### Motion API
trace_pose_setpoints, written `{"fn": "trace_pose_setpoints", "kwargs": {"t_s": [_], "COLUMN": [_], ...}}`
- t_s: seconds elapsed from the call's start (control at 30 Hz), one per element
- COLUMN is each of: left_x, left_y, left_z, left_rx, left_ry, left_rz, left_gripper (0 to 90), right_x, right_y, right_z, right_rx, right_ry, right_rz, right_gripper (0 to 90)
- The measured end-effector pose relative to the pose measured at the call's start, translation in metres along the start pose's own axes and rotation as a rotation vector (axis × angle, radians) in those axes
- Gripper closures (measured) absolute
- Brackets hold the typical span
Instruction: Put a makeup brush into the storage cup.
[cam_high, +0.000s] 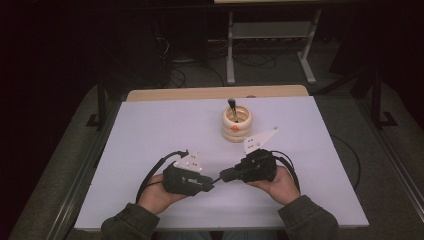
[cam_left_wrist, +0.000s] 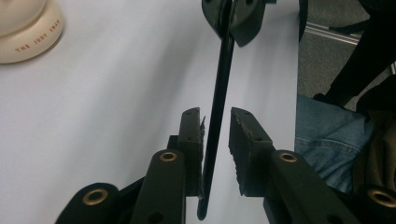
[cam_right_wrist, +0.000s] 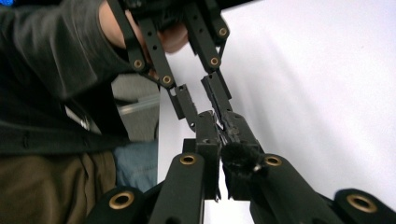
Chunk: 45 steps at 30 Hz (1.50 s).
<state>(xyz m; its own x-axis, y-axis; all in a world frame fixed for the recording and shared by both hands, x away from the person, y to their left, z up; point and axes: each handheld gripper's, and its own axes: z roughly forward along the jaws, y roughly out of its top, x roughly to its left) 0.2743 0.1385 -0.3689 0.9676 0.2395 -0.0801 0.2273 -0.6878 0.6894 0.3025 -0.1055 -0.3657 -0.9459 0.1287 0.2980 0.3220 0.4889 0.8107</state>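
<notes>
From above I see my two grippers meeting tip to tip over the white table (cam_high: 150, 130), near the person's edge of it. The left gripper (cam_high: 212, 186) points toward the right one, and the right gripper (cam_high: 223, 175) points back at it.

Between them is a thin black rod (cam_left_wrist: 219, 93), a flat and glossy one, maybe the handle of a utensil (I cannot tell which kind). In the left gripper view it runs straight away from the camera, through the gap of the left jaws. These jaws stand a little apart: the rod lies against the left pad, and the right pad is clear of it, so the left gripper is not pressing it. The far end of the rod goes into the jaws of the right gripper at the top of that view.

In the right gripper view the right jaws are pressed together on the end of the rod, with a dark fuzzy piece (cam_right_wrist: 240, 156) close before the camera. Just beyond them I see the left gripper's fingers (cam_right_wrist: 184, 100) standing narrowly open.

Farther from both grippers, past the right one, stands a cream ribbed holder (cam_high: 237, 125) with a dark utensil (cam_high: 232, 107) in it.
</notes>
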Motion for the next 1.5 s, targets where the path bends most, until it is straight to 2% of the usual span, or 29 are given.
{"fn": "trace_pose_setpoints", "kwargs": {"t_s": [0.1,0.17,0.23,0.3,0.33,0.47,0.5,0.63,0.83,0.97,1.03,1.1,1.2,1.5], "left_x": [-0.001,-0.003,-0.002,-0.002,-0.002,-0.001,0.001,0.003,0.003,0.002,0.002,0.003,0.003,0.003], "left_y": [0.0,0.0,0.0,0.0,0.001,0.0,0.0,-0.001,0.0,0.0,0.0,0.0,-0.001,-0.001], "left_z": [0.002,0.004,0.004,0.004,0.003,0.001,0.0,-0.003,-0.002,-0.001,-0.001,-0.001,-0.001,0.0], "left_rx": [0.009,0.011,0.017,0.016,0.014,-0.004,0.0,-0.023,-0.025,-0.023,-0.022,-0.016,-0.017,-0.013], "left_ry": [-0.008,-0.011,-0.012,-0.016,-0.017,-0.009,-0.005,0.004,0.002,-0.007,-0.005,0.01,0.018,0.024], "left_rz": [0.003,-0.008,0.011,0.006,0.015,-0.012,-0.002,-0.022,-0.014,-0.015,-0.018,-0.021,-0.029,-0.031], "left_gripper": [79.9,82.8,83.9,84.3,84.5,85.0,85.0,85.1,85.0,84.6,83.5,77.0,73.9,72.3], "right_x": [0.002,0.004,0.006,0.007,0.007,0.006,0.005,0.004,0.004,0.003,0.003,0.004,0.004,0.001], "right_y": [0.006,0.009,0.012,0.013,0.013,0.01,0.008,0.004,0.005,0.005,0.005,0.005,0.005,0.003], "right_z": [0.003,0.003,0.003,0.003,0.003,0.004,0.004,0.005,0.004,0.003,0.004,0.003,0.001,-0.005], "right_rx": [0.047,0.048,0.049,0.049,0.043,0.002,-0.005,-0.024,-0.077,-0.079,-0.078,-0.061,-0.043,0.004], "right_ry": [-0.012,-0.005,-0.004,-0.008,-0.006,-0.007,-0.013,-0.019,-0.03,-0.013,-0.008,-0.006,-0.02,-0.053], "right_rz": [-0.028,-0.034,-0.038,-0.038,-0.033,-0.023,-0.026,-0.017,-0.027,-0.023,-0.025,-0.032,-0.026,-0.006], "right_gripper": [84.5,84.5,84.5,84.2,83.7,76.3,75.0,74.3,79.4,83.6,83.9,84.4,84.4,84.5]}}
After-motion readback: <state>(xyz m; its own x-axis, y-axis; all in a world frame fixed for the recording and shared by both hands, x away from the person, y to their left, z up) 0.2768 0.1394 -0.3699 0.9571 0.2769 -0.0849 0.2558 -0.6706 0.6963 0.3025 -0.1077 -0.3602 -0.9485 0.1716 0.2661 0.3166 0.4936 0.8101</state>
